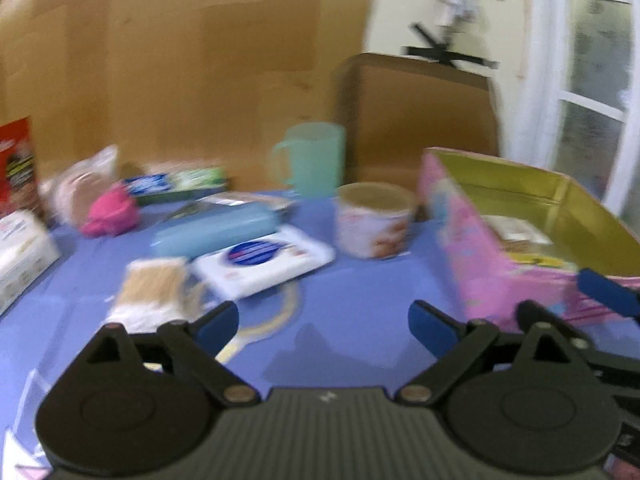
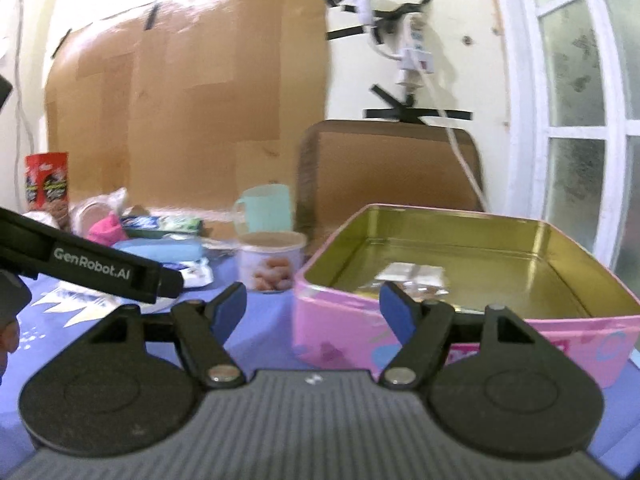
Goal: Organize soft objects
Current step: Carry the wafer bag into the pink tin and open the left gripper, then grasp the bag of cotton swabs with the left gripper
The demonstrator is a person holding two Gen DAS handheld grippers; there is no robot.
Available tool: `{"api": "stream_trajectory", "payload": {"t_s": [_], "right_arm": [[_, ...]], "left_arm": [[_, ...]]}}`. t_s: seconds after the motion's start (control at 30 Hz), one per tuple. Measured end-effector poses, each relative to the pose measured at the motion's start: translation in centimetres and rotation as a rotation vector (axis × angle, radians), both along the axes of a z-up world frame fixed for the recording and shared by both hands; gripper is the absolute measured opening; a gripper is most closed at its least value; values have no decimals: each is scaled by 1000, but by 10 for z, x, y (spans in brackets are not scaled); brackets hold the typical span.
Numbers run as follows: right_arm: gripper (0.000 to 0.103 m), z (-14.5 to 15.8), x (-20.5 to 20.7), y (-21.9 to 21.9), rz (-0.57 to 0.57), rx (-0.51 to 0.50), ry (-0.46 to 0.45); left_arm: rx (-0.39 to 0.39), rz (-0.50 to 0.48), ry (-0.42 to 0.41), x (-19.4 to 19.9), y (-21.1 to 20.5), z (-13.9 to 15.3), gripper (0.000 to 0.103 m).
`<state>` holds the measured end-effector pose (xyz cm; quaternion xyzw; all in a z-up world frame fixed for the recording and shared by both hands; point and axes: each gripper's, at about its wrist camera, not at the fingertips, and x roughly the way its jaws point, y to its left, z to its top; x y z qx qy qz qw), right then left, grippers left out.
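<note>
A: Two tools are in view. The left hand-held gripper (image 1: 323,325) has its jaws wide apart, with nothing between the blue pads. It holds nothing and touches nothing; only the blue surface (image 1: 360,288) lies under it.

B: And the right hand-held gripper (image 2: 313,308)?

A: Also spread apart and empty. Its right pad stands in front of the near wall of the pink tin box (image 2: 472,336); I cannot tell if it touches the wall.

B: Where are the soft things?

A: Some flat packets (image 2: 412,276) lie inside the tin box, on its shiny golden floor. The others are on the surface to the left. The white wipes pack (image 1: 264,266) is flat and soft-looking, with a blue oval label. Just beside it, to the left, lies a clear bag of pale thin sticks (image 1: 154,292), much blurred. Behind the pack there is a light blue long case (image 1: 216,230) with rounded ends. Further back on the left sits a bright pink crumpled fluffy thing (image 1: 110,212).

B: The hard things?

A: A round tub (image 1: 374,220) with a printed wall stands between the wipes pack and the tin box. A pale green plastic mug (image 1: 312,158) stands behind it, before brown cardboard (image 1: 180,60).
</note>
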<state>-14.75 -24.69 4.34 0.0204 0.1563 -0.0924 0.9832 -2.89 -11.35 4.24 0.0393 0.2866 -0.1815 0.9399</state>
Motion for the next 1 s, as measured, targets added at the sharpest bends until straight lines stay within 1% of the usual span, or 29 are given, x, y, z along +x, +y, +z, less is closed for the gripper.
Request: {"api": "stream_trajectory", "payload": {"t_s": [0.4, 0.53, 0.63, 0.77, 0.8, 0.83, 0.93, 1.0], "right_arm": [[75, -7, 30, 49, 166, -1, 106], [75, -11, 43, 56, 200, 50, 152], [75, -13, 54, 59, 219, 84, 182], [75, -13, 69, 65, 259, 119, 218], [75, -13, 74, 67, 274, 122, 226], [74, -13, 79, 70, 291, 121, 232], [65, -12, 96, 85, 356, 103, 247], [62, -12, 108, 97, 396, 77, 251]], "left_arm": [[59, 205, 12, 27, 85, -30, 95], [82, 257, 11, 35, 107, -36, 95], [83, 288, 12, 40, 122, -38, 95], [109, 344, -28, 43, 140, -36, 96], [100, 360, -29, 44, 146, -36, 96], [72, 369, -21, 45, 152, -36, 96], [-50, 395, 9, 46, 172, -36, 96], [-133, 416, 27, 46, 185, -37, 96]]}}
